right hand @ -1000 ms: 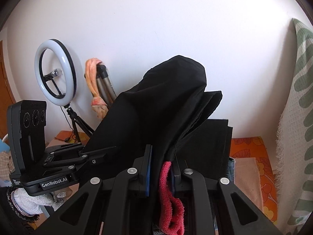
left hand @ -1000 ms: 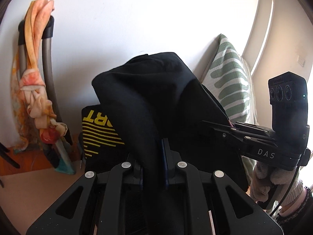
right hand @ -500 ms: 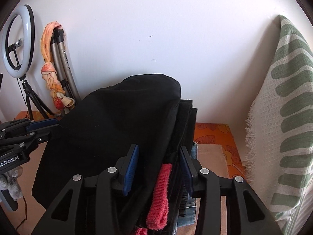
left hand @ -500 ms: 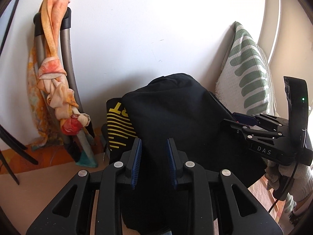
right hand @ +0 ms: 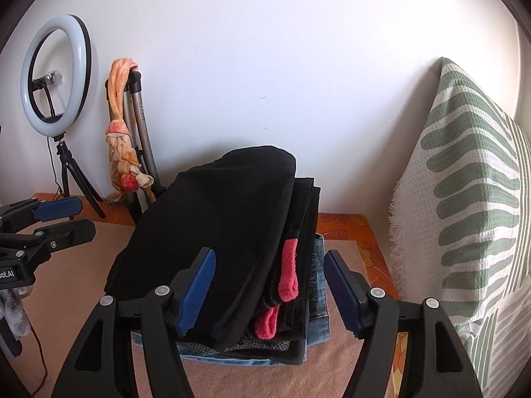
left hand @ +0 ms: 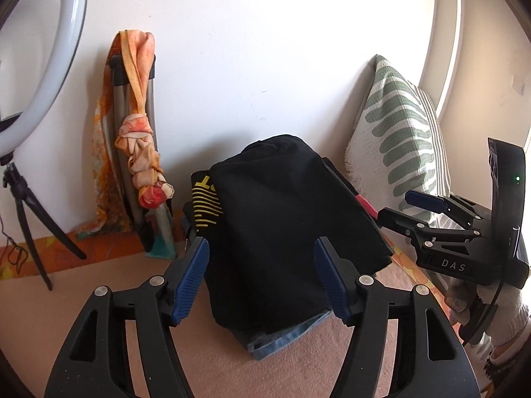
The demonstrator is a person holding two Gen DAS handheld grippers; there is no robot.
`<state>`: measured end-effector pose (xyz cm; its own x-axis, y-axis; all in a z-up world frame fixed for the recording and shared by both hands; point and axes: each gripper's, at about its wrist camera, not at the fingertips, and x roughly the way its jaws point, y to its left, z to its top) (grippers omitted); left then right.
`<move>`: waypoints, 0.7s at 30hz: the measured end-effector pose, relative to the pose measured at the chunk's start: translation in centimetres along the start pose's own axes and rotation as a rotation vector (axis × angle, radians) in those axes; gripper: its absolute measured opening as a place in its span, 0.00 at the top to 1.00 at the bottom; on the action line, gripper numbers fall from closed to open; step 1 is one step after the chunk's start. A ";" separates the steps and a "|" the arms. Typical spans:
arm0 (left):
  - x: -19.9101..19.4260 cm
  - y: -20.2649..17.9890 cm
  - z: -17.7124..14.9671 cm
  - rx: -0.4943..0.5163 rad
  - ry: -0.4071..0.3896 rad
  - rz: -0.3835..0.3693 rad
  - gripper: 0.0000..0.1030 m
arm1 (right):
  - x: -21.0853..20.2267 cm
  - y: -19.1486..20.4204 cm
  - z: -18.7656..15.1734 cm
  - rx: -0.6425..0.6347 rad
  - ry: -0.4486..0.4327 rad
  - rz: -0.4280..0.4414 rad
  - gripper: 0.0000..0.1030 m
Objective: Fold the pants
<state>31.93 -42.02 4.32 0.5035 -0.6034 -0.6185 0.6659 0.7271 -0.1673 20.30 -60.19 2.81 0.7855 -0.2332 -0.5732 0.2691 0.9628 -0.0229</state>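
A peach-tan blanket [left hand: 99,285] covers the surface, with an orange floral sheet [right hand: 348,232] showing along its far edge and right side. A plain white wall [left hand: 249,49] closes the back. At 10 o'clock in the right wrist view stands a ring light [right hand: 54,73] on a small tripod; beside it a folded grey stand [left hand: 146,179] leans on the wall with an orange knotted scarf [left hand: 142,152] tied around it. A green-and-white leaf-pattern pillow [right hand: 464,215] stands at 3 o'clock against the wall.

The folded black pants [left hand: 285,225] lie on top of a stack of folded clothes [right hand: 298,285] near the wall, at the centre of both views: a black garment with yellow print [left hand: 205,202] at their left, red fabric and denim showing at the stack's right and bottom edges.

A second ago both grippers were clamped on the black cloth, lifted in front of the wall. Now the pants rest on the stack, and both sets of jaws have just been opening. The left gripper [left hand: 262,282] stands released, its blue pads apart on either side of the pants' near edge without pressing on them. The right gripper [right hand: 270,288] is likewise released, pads astride the stack's near right corner.

The stack's near edge lies between the fingers. Bare blanket stretches from 7 to 9 o'clock; the pillow crowds the right side, and the wall stands just behind the stack.
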 end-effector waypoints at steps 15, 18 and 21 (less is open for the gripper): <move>-10.1 -2.4 -5.6 0.108 -0.064 0.035 0.20 | -9.3 5.0 -4.9 0.040 -0.079 -0.006 0.00; -11.6 -2.9 -7.0 0.121 -0.075 0.031 0.19 | -10.3 6.0 -5.9 0.040 -0.077 -0.005 0.00; -12.8 -3.0 -8.1 0.112 -0.082 0.028 0.19 | -11.5 6.8 -7.1 0.047 -0.075 0.004 0.00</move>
<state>19.06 -33.81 6.56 0.5632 -0.6114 -0.5559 0.7058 0.7058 -0.0612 9.16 -49.95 3.38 0.8259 -0.2410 -0.5098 0.2906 0.9567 0.0183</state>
